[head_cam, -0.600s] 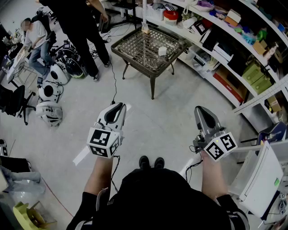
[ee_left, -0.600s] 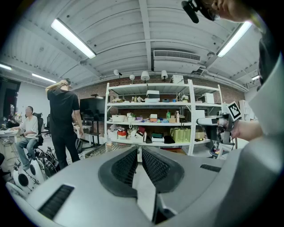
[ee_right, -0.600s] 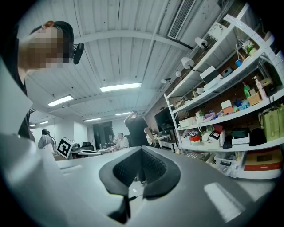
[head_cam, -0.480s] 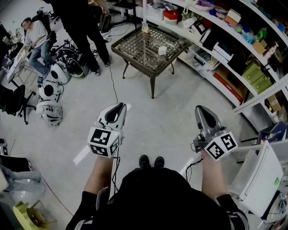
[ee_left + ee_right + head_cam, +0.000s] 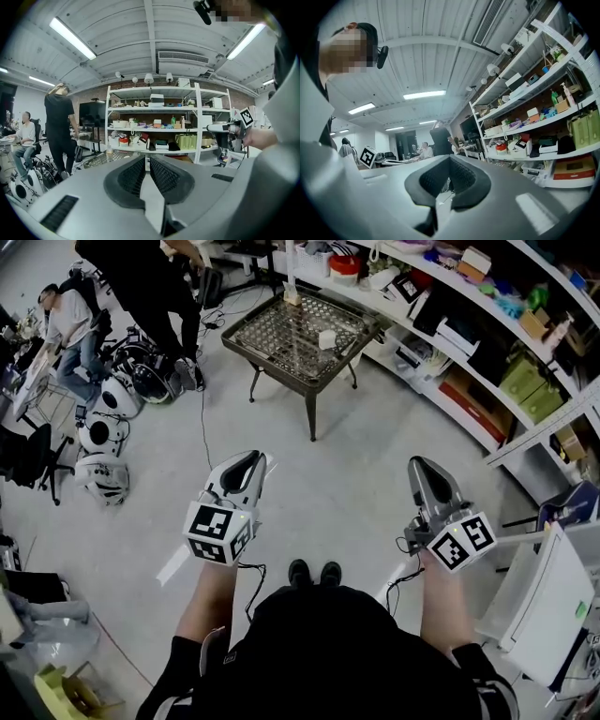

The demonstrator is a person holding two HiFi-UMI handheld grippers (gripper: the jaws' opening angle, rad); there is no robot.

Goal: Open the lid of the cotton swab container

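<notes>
— So, where's the cotton swab container (image 5: 326, 338)?
— My guess is it's that little white thing on the mesh worktop (image 5: 272, 329), well ahead of both tools and roughly between their lines. It's too small to be sure, or to see its lid.
— Which is nearer?
— Neither by much. The left tool (image 5: 251, 457) is a sliver apart and the right tool (image 5: 419, 463) is pressed together. Both are empty, over bare floor (image 5: 356, 456).
</notes>
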